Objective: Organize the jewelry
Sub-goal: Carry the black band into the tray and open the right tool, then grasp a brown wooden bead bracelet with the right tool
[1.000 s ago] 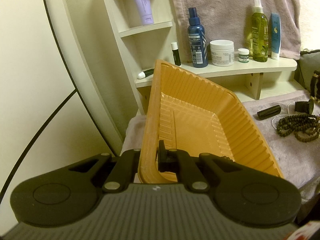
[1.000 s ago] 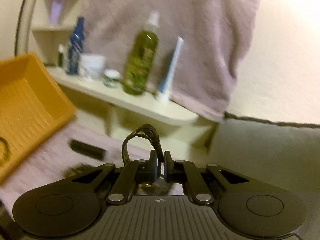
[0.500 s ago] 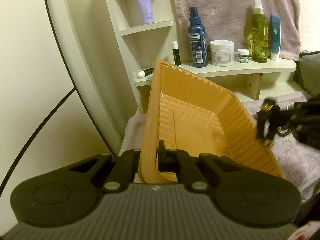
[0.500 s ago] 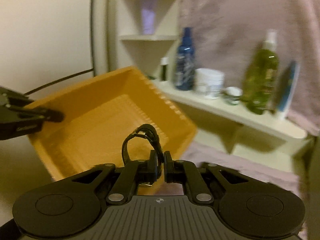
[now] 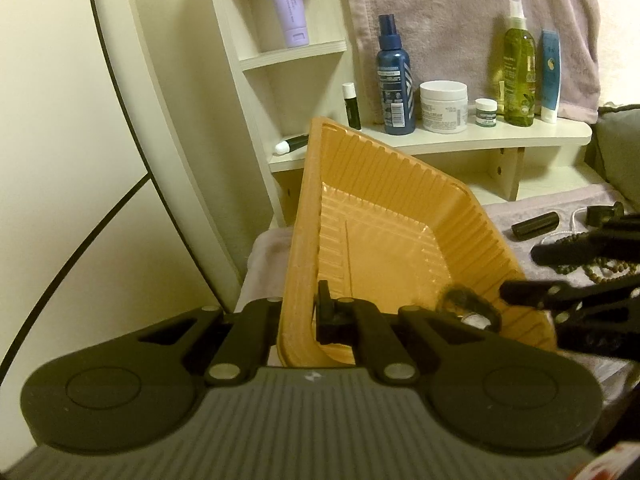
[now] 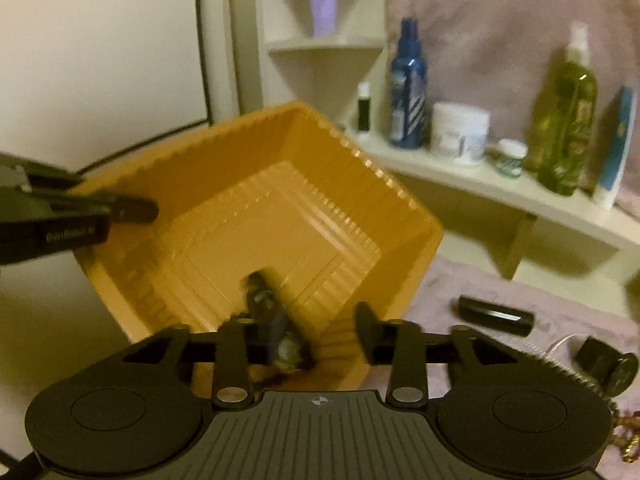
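My left gripper (image 5: 302,316) is shut on the near rim of an orange ribbed tray (image 5: 384,236) and holds it tilted. My right gripper (image 6: 322,328) is open over the tray (image 6: 256,220). A dark bracelet (image 6: 276,328) lies loose in the tray near its front wall, just beyond my right gripper's left finger; it also shows in the left wrist view (image 5: 466,306). My right gripper's fingers (image 5: 560,252) reach in from the right in the left wrist view.
A purple cloth (image 5: 560,216) holds a black tube (image 5: 536,226), brown bead strands (image 5: 600,270) and a small black piece (image 6: 608,364). A white shelf (image 5: 480,136) behind carries bottles, jars and tubes. A towel (image 5: 460,8) hangs on the wall.
My right gripper swung left over the tray and opened, and the dark bracelet dropped from it into the tray. My left gripper kept its hold on the tray.
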{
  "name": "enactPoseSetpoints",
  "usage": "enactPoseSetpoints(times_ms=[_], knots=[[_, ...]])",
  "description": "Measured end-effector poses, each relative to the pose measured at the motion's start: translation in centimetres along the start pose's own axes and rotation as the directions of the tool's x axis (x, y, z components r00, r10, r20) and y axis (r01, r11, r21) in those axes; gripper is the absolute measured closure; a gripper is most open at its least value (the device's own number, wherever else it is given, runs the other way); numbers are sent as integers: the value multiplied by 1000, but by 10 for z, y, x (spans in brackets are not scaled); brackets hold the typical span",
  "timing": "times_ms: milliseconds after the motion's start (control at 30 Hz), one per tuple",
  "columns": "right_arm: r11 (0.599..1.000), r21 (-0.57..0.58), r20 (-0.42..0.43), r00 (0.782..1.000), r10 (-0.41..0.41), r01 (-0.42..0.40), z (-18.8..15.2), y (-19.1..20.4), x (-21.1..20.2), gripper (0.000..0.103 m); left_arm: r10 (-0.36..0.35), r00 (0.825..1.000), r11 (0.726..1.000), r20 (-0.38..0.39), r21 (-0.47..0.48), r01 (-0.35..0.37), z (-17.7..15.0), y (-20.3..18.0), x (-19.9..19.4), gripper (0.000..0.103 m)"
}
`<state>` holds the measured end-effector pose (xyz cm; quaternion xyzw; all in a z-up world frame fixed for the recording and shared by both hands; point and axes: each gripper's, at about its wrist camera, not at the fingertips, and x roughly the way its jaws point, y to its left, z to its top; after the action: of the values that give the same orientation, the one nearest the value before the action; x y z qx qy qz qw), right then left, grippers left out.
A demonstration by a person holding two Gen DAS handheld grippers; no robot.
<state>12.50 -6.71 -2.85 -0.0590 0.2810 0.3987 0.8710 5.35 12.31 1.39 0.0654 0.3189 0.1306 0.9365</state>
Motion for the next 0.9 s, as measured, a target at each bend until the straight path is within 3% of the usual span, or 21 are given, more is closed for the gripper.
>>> enactPoseSetpoints(times_ms=[300,567,733,900], knots=[[977,151,7,988,-154,151,-19,-42,-43,59,-2,1000,1000,4,2,2,-1,0,-1,99],[893,287,-61,937,-345,348,-61,-101,-77,59,-1,1000,1000,3,6,1,0,-1,-1,99],[870,294,-90,917,-388,396,-75,-121,-86,59,3,1000,1000,2,12,-3,0,-1,-1,99],[874,244,-104,907,-408,421,-79,-126,-83,59,4,1000,1000,-1,14,-4,1,-1,-1,99]])
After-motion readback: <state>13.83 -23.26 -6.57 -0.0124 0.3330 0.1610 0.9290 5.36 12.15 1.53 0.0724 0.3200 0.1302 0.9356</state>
